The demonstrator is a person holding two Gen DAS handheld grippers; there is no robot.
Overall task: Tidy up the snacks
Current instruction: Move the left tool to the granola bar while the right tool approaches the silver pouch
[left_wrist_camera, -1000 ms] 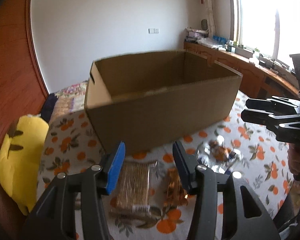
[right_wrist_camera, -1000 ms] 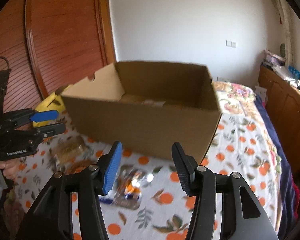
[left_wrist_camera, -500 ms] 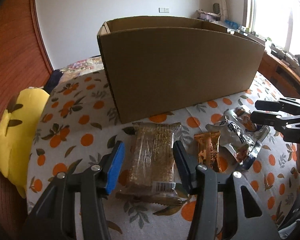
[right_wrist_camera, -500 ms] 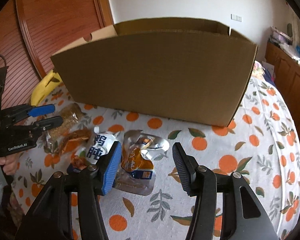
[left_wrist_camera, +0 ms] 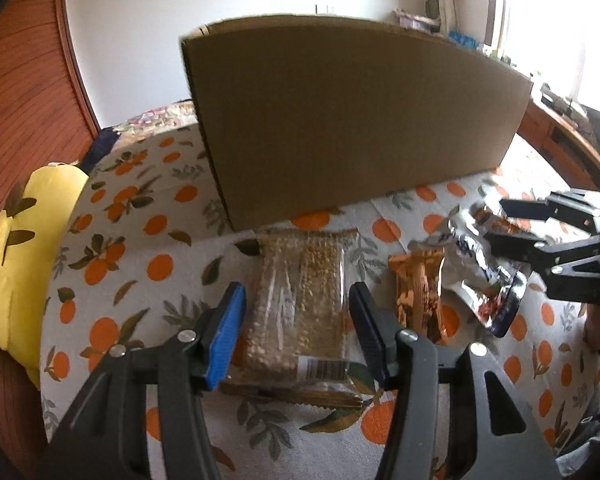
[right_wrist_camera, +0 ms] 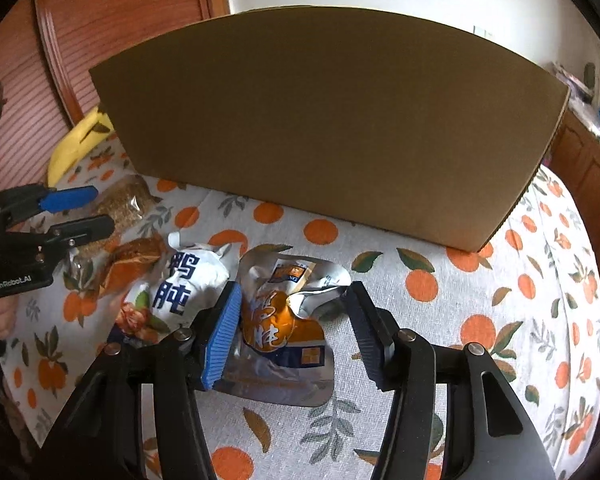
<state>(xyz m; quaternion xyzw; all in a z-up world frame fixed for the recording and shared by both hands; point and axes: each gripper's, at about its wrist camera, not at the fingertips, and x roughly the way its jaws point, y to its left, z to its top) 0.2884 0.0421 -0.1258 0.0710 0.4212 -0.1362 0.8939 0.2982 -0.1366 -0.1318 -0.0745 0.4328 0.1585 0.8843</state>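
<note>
Behind snack packets (right_wrist_camera: 280, 320), cardboard box (right_wrist_camera: 324, 120), interior hidden

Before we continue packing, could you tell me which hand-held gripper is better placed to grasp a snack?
Left hand-held gripper: its open jaws already straddle the grain bar pack.

Matt cardboard box (right_wrist_camera: 324, 120), glossy, seemingly foil pouch (right_wrist_camera: 284, 320), printed cloth (right_wrist_camera: 480, 320).

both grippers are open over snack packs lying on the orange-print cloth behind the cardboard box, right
Not quite: the packs lie in front of the cardboard box, on the camera's side, not behind it. The right wrist view shows it. The left gripper and right gripper are indeed open over packs on the orange-print cloth.
</note>
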